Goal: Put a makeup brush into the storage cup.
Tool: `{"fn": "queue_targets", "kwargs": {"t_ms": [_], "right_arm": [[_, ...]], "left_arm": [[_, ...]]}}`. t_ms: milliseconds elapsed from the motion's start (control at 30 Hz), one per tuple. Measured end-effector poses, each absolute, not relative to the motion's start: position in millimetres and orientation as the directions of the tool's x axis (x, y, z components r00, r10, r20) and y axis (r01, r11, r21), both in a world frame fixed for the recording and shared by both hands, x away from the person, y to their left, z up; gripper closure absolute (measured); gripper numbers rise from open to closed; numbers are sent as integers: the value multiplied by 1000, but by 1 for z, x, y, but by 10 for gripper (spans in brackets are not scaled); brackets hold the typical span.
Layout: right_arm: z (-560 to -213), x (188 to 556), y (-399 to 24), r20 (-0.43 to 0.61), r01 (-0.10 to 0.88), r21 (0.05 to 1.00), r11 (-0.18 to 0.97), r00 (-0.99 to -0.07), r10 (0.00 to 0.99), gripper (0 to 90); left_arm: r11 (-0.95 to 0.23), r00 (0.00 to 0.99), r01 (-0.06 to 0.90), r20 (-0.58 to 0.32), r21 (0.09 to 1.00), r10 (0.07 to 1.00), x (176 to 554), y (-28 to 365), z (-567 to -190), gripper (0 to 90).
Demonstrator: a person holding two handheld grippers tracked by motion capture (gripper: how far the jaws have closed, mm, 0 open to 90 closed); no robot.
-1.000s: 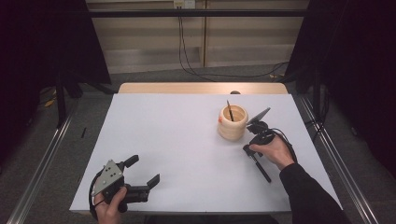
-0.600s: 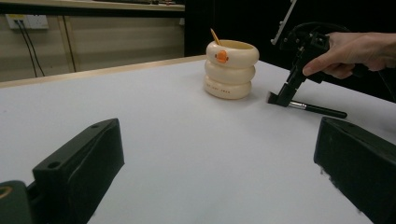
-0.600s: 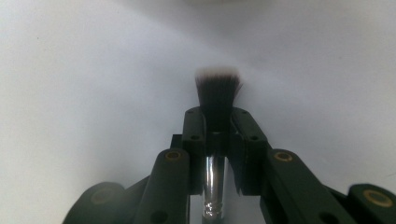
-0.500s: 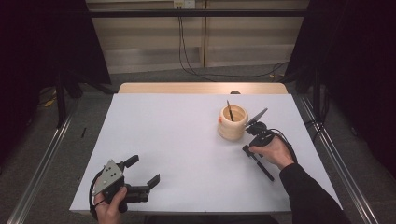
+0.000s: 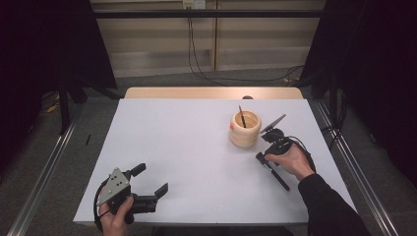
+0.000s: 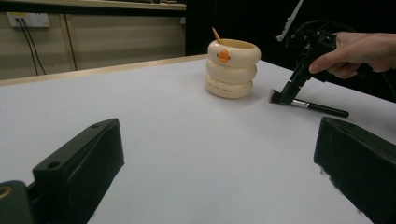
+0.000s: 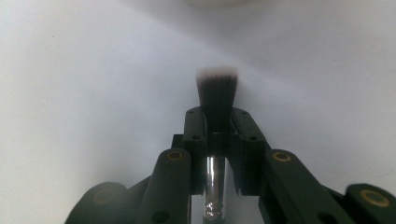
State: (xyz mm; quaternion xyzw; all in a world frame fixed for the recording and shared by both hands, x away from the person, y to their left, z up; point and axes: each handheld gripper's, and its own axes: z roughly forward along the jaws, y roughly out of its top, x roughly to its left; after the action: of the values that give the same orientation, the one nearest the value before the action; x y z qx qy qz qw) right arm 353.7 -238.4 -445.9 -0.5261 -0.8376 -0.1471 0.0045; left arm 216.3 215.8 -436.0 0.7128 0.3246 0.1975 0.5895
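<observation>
On the white table [image 5: 196,147] beside the ringed cream holder [image 5: 245,129], the right gripper [image 7: 216,122] clamps a light, slim makeup brush [image 7: 216,95] at its rigid ferrule, sparing soft bristles, while the left gripper [image 5: 150,180] rests open.

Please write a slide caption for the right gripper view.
Right claw closed on a makeup brush above the white table.

The brush [image 7: 216,95] has dark bristles tipped white, a silver collar and a black handle. The ringed pot [image 6: 232,68] is cream with an orange spot, and the table cover [image 5: 187,147] is plain white. Both grippers [image 5: 263,156] [image 5: 150,179] are black.
</observation>
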Motion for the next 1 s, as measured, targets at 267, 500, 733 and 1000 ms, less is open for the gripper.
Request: {"fn": "queue_targets", "kwargs": {"t_ms": [267,500,733,1000], "right_arm": [[-438,346,-249,195,850,349,394,-477,857,782],[-428,335,-258,216,825,436,360,-485,848,782],[-419,325,-262,214,788,515,338,-500,840,782],[-417,311,-270,188,720,620,311,-521,833,782]], "left_arm": [[-108,718,222,-88,969,690,217,216,-436,13],[-95,713,230,-101,969,694,216,215,-436,13],[-96,712,224,-95,970,696,217,216,-436,13],[-92,709,225,-98,970,698,217,216,-436,13]]}}
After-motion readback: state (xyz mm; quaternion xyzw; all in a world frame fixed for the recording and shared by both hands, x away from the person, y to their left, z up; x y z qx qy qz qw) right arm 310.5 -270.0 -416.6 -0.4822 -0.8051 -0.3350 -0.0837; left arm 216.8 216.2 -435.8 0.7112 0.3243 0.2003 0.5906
